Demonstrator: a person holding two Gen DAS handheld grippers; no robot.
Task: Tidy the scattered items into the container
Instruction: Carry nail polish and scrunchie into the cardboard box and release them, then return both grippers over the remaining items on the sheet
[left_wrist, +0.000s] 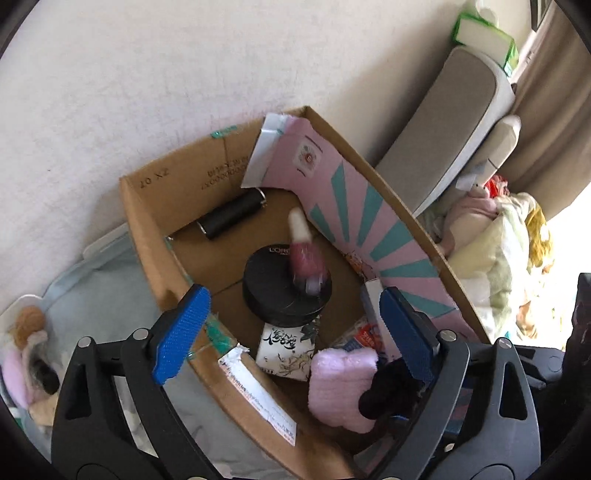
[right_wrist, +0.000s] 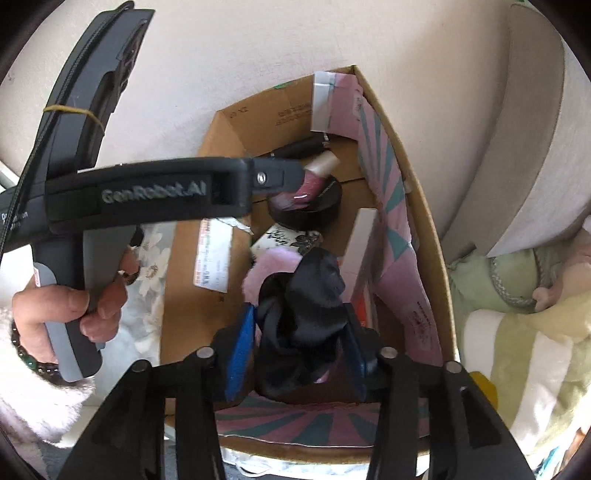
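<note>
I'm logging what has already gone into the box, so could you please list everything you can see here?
cardboard box: one, brown, against the white wall.
pink bottle: one, cream cap, blurred, over the black round compact.
black round compact: one, mid-box.
black tube: one, at the far end of the box floor.
pink patterned mailer: one, pink and teal, lining the box's side.
white printed packet: one, black lettering, beside the compact.
pink fluffy item: one, near corner.
black scrunchie: one, between the right gripper's pads.
left gripper: blue pads, wide open.
right gripper: blue pads, around the scrunchie.
</note>
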